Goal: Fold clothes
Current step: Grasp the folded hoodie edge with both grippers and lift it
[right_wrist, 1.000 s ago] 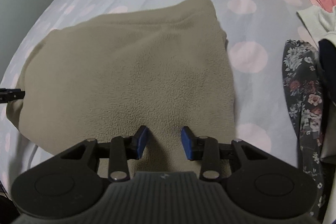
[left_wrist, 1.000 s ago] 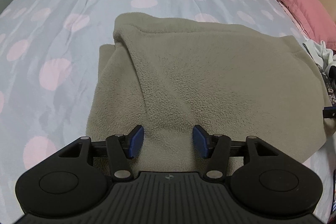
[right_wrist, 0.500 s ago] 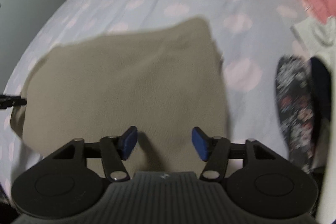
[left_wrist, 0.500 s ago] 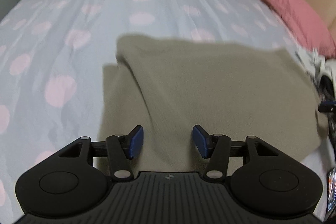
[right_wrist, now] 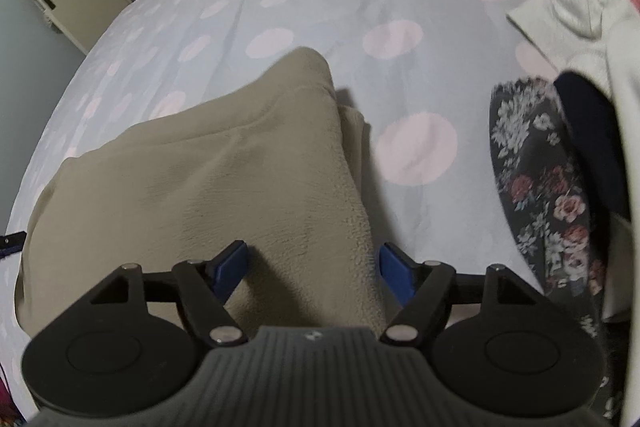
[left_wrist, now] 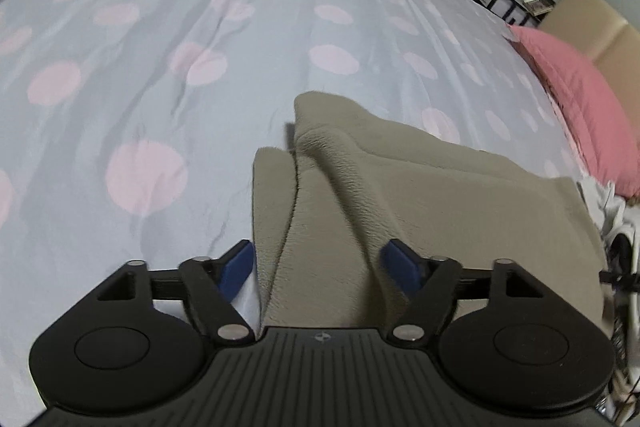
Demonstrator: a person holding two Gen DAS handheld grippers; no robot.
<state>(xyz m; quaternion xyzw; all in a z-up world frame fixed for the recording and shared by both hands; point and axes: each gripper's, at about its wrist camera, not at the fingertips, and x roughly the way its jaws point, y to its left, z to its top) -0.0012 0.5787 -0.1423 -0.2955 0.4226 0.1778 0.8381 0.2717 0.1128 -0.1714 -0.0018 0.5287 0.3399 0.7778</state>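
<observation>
A beige fleece garment (left_wrist: 420, 195) lies folded on the bed and also shows in the right wrist view (right_wrist: 208, 179). My left gripper (left_wrist: 318, 265) is open, its blue pads on either side of the garment's left near edge, where two layers show. My right gripper (right_wrist: 312, 265) is open, its blue pads on either side of the garment's right near edge. Neither gripper holds the cloth.
The bed sheet (left_wrist: 180, 67) is pale blue with pink dots. A pink pillow (left_wrist: 580, 99) lies at the far right. A floral garment (right_wrist: 540, 179), a dark one (right_wrist: 592, 131) and a white one (right_wrist: 572, 23) lie piled to the right of the fleece.
Both grippers have opened wider and tilted up over the near edge of the fleece. The left view has shifted toward the garment's left edge, the right view toward its right edge.
</observation>
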